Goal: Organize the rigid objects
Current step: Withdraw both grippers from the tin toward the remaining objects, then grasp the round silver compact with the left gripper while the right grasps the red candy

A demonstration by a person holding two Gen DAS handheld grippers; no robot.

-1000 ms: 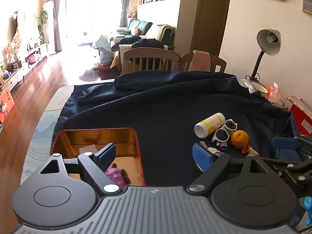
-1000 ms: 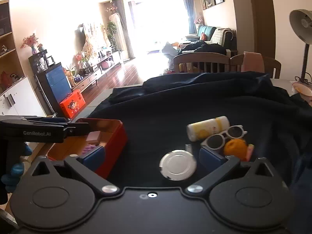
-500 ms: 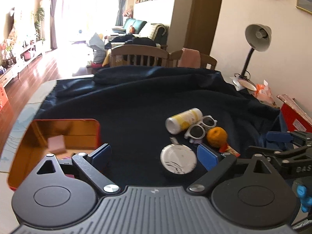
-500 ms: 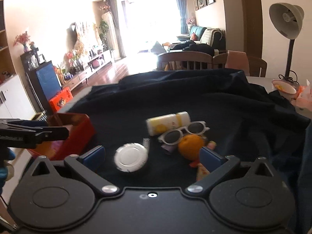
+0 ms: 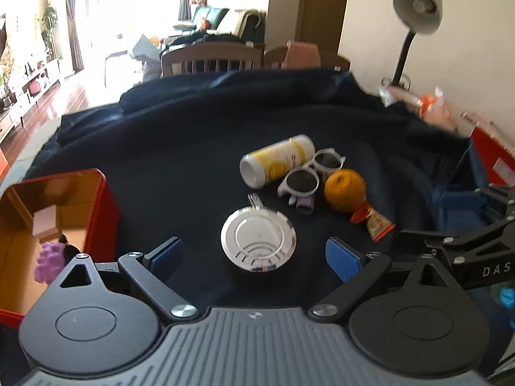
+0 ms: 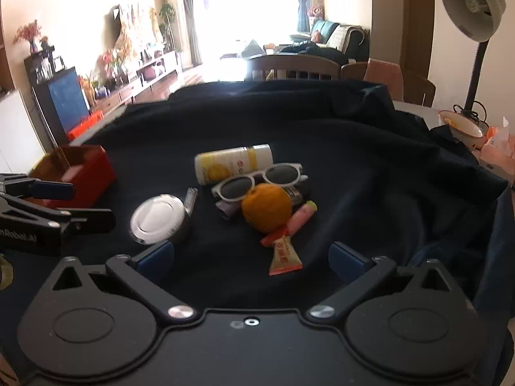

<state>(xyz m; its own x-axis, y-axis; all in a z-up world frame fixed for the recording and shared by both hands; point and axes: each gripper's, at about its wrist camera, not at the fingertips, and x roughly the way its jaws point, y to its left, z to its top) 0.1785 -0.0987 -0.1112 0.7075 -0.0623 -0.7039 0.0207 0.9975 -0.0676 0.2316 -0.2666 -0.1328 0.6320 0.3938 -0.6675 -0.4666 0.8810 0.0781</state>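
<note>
On the dark cloth lie a round silver tin (image 5: 258,238), a yellow-white bottle (image 5: 276,160) on its side, white sunglasses (image 5: 310,173), an orange (image 5: 344,189) and a red snack packet (image 5: 373,222). My left gripper (image 5: 254,257) is open and empty, its jaws either side of the tin, just short of it. My right gripper (image 6: 252,255) is open and empty, just short of the packet (image 6: 284,255) and orange (image 6: 266,207). The tin (image 6: 157,214) lies to its left. The red box (image 5: 54,222) at left holds a pink block and a purple piece.
A desk lamp (image 6: 473,25) and a bowl (image 6: 463,127) stand at the right back. A pink tube (image 6: 301,217) lies beside the orange. The left gripper's arm (image 6: 38,218) reaches in at the right wrist view's left edge. Chairs stand behind the table.
My left gripper has swung right from over the red box to in front of the silver tin. My right gripper has shifted right, from the tin toward the orange and packet.
</note>
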